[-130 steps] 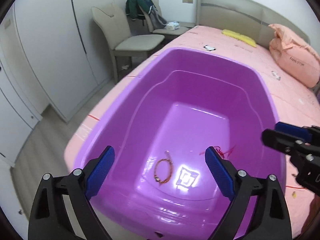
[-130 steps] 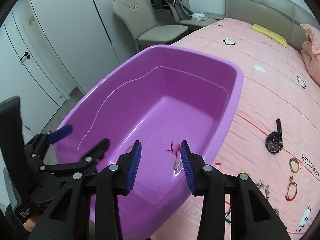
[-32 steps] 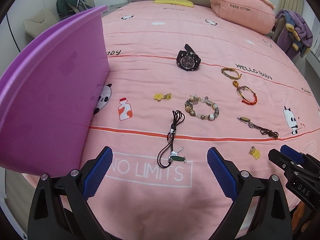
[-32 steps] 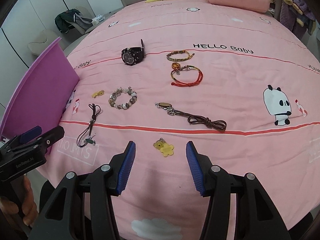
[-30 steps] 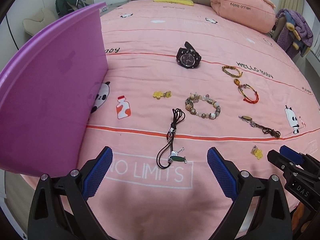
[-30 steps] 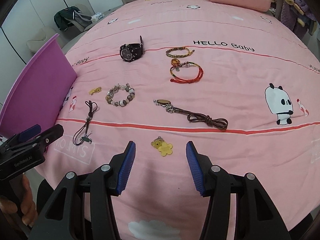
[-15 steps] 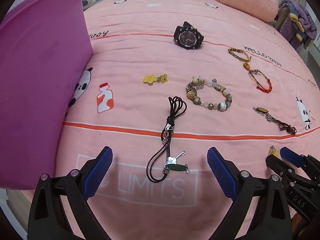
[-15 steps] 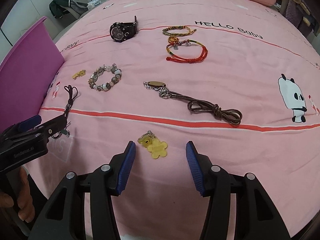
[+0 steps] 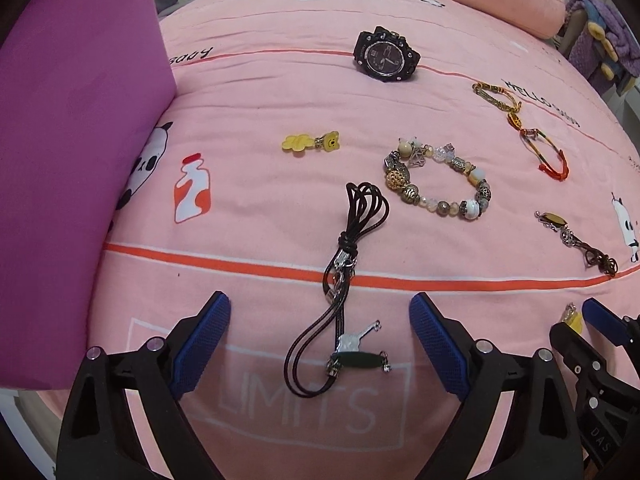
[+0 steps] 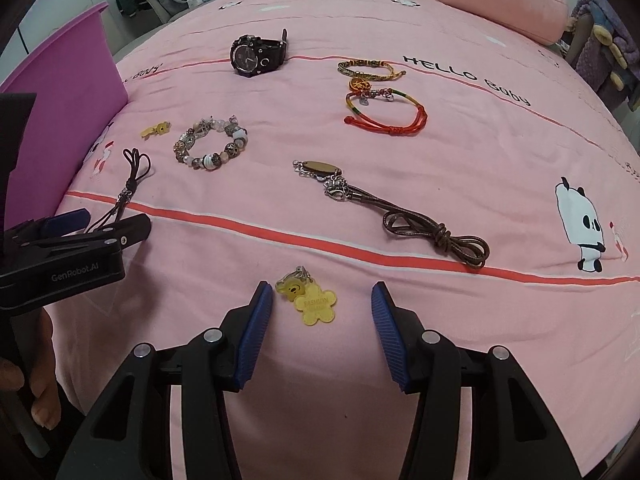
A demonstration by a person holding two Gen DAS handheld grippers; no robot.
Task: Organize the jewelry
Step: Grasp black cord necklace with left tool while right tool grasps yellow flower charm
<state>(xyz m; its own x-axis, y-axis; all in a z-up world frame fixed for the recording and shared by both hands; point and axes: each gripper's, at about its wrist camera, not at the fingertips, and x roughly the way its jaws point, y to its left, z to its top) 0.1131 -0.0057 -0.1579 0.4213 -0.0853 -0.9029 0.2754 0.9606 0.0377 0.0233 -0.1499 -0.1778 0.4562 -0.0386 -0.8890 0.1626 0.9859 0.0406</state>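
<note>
Left gripper (image 9: 320, 344) jaws wide, just been closing slightly, straddling the cord necklace (image 9: 344, 292); its long axis runs near-to-far on the bed (image 9: 280, 80). Right gripper (image 10: 320, 332) jaws released, charm (image 10: 310, 296) between them, untouched.

Both wrist views look steeply down, sharing the bedspread (image 9: 280, 80).
</note>
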